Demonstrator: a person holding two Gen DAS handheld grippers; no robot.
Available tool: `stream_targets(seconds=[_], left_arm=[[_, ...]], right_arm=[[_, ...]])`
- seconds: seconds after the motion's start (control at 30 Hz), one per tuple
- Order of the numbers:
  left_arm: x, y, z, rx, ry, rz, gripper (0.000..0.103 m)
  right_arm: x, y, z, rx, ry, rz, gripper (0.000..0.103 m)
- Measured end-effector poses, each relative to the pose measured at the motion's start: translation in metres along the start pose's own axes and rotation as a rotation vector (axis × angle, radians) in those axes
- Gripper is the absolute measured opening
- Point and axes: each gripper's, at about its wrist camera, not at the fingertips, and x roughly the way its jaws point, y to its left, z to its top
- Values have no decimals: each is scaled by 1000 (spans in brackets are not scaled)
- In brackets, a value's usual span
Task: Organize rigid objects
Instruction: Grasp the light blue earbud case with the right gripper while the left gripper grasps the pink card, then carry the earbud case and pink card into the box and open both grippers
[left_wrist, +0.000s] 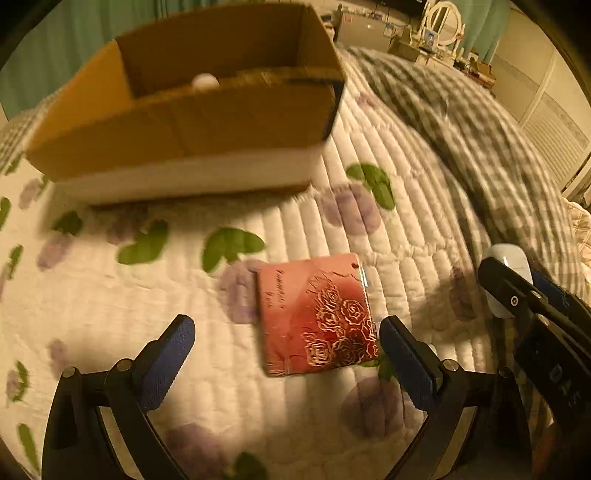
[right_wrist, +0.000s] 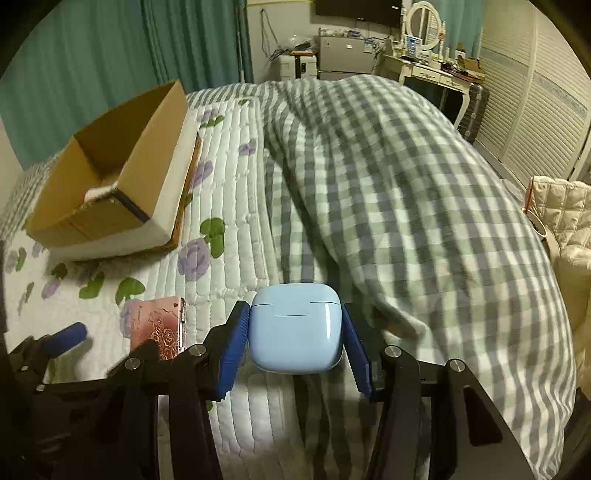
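Right tool: we are holding the right tool (right_wrist: 295, 332) closed around a pale blue earbud case (right_wrist: 294, 328), its ribbed blue pads (right_wrist: 233, 343) pressing on the case's two flanks, above the bed.
Left tool: we are keeping the left tool (left_wrist: 286, 354) wide open and empty, its fingers either side of the pink compact (left_wrist: 317, 314) and not touching it.
Where things are lying: the compact is resting flat on the quilted bedspread (left_wrist: 184, 295); the cardboard box (left_wrist: 192, 110) is sitting further up the bed, with something small and white (left_wrist: 205, 81) already inside.
How the case handles: we are judging it light, rigid and glossy, so likely slippery; the rounded corners favour the flat flanks we are using.
How the compact handles: we are judging it thin, stiff and light, with an embossed rose pattern; gripping across its two opposite edges looks best, since the soft quilt is giving way beneath it.
Surroundings: a grey checked duvet (right_wrist: 406, 203) is lying beside the quilt.
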Motion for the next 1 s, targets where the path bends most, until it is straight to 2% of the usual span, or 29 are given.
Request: stream_targets(seconds=[0.07, 0.1, 0.13, 0.2, 0.37, 0.57, 0.6, 0.63, 0.67, 0.73, 0.8, 1.0], left_arm=[[12, -4, -3, 6, 21, 1, 100], [16, -5, -4, 7, 31, -17, 94], [19, -5, -5, 4, 37, -43, 83], [16, -9, -5, 24, 25, -39, 72], [-3, 4, -5, 29, 20, -77, 71], [-56, 29, -5, 48, -79, -131, 69], [-63, 34, -7, 47, -96, -145, 60], [-68, 39, -8, 45, -100, -172, 19], [-70, 45, -10, 40, -99, -144, 16], [-68, 50, -9, 76, -83, -126, 12], [-67, 59, -16, 60, -55, -163, 11], [-85, 68, -18, 104, -109, -189, 10]], right_arm=[[5, 4, 0, -14, 3, 6, 50], [7, 5, -1, -18, 2, 8, 50], [9, 6, 0, -22, 3, 7, 50], [12, 7, 0, -25, 3, 1, 50], [12, 8, 1, -19, 3, 0, 50], [-13, 25, 9, -37, -31, 17, 50], [-18, 29, 9, -41, -41, 22, 50], [-24, 34, 10, -51, -57, 19, 50], [-29, 38, 11, -63, -65, 9, 50], [-37, 49, 10, -91, -74, -12, 50], [-42, 54, 7, -95, -74, -9, 50], [-44, 66, -1, -116, -62, -27, 50]])
